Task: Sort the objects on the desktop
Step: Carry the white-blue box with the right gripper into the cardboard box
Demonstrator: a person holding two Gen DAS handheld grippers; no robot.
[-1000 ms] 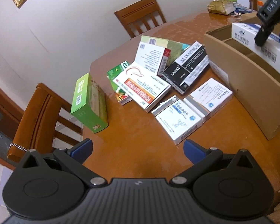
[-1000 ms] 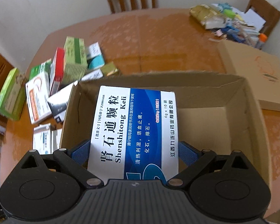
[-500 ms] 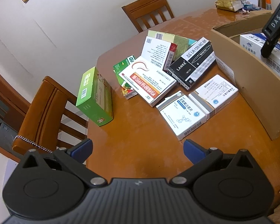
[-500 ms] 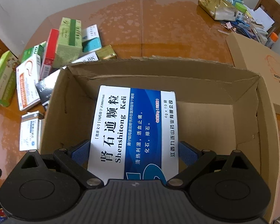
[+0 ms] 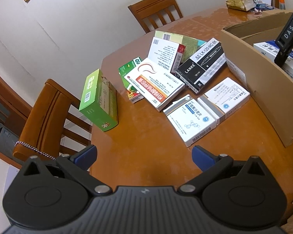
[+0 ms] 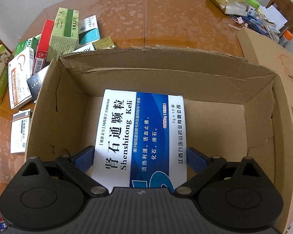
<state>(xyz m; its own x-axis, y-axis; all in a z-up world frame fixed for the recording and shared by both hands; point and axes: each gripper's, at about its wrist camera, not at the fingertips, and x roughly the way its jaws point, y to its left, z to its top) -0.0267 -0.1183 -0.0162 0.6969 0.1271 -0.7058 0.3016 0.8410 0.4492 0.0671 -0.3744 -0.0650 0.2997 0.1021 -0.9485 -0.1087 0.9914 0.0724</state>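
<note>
My right gripper [image 6: 139, 159] is shut on a blue and white medicine box [image 6: 138, 132], held low inside the open cardboard carton [image 6: 166, 74]. In the left wrist view that same medicine box [image 5: 289, 66] shows above the carton [image 5: 263, 89], with the right gripper's black finger across it. My left gripper [image 5: 144, 159] is open and holds nothing, hovering over bare table near the front edge. Ahead of it lie several medicine boxes: two white ones [image 5: 191, 120], an orange and white one [image 5: 156, 83], a black LANKE box [image 5: 203, 64] and an upright green box [image 5: 99, 101].
The round brown table [image 5: 146, 136] has wooden chairs at its left [image 5: 46, 115] and far side [image 5: 156, 9]. A flat cardboard lid [image 6: 273, 64] lies right of the carton. A gold bag and small clutter [image 6: 244, 9] sit at the table's far right.
The right gripper has lowered the blue and white box deeper into the carton. The left gripper has drawn back and turned slightly, still open.
</note>
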